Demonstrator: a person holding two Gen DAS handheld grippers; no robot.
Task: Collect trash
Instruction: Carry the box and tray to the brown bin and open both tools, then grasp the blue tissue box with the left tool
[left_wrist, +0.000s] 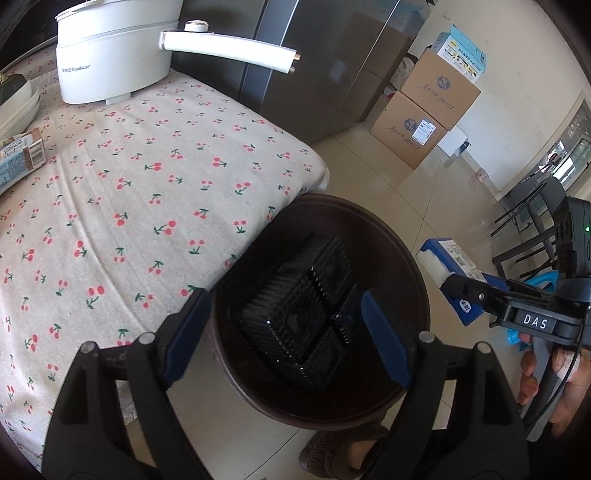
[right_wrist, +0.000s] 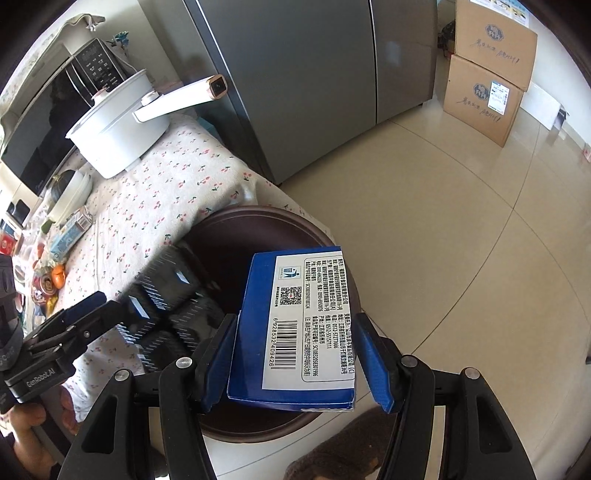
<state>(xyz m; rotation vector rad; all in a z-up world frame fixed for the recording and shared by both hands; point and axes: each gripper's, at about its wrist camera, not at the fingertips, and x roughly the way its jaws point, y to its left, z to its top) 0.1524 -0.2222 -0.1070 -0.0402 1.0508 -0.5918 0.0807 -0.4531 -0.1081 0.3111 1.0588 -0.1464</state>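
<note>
My left gripper (left_wrist: 286, 336) hung with its blue-padded jaws spread wide and nothing between them, directly over the round, dark brown trash bin (left_wrist: 402, 236) that stood on the tile floor against the table's corner. In the bin lay a black plastic tray (left_wrist: 295, 317), ribbed and glossy, with square compartments; in the right wrist view the tray (right_wrist: 162, 295) appeared tilted and smeared by blur, so I could not tell whether it rested on the bottom. My right gripper (right_wrist: 299, 354) was clamped on a blue cardboard box (right_wrist: 291, 321), flat and rectangular, with a white label panel of print, a barcode and a QR code; the box sat above the bin's rim, its near flap edge slightly torn-looking. From the left view only an end of that box (left_wrist: 448, 266) showed beyond the right gripper's black fingers. The table wore a coarse cream cloth with a red cherry print (left_wrist: 147, 184), creased in places. On it stood a smooth white electric pot (left_wrist: 110, 55) with a long handle, and a snack packet (left_wrist: 22, 158) cut off at the frame edge. A grey refrigerator (right_wrist: 295, 74) and stacked cardboard cartons (right_wrist: 487, 74) stood behind.
</note>
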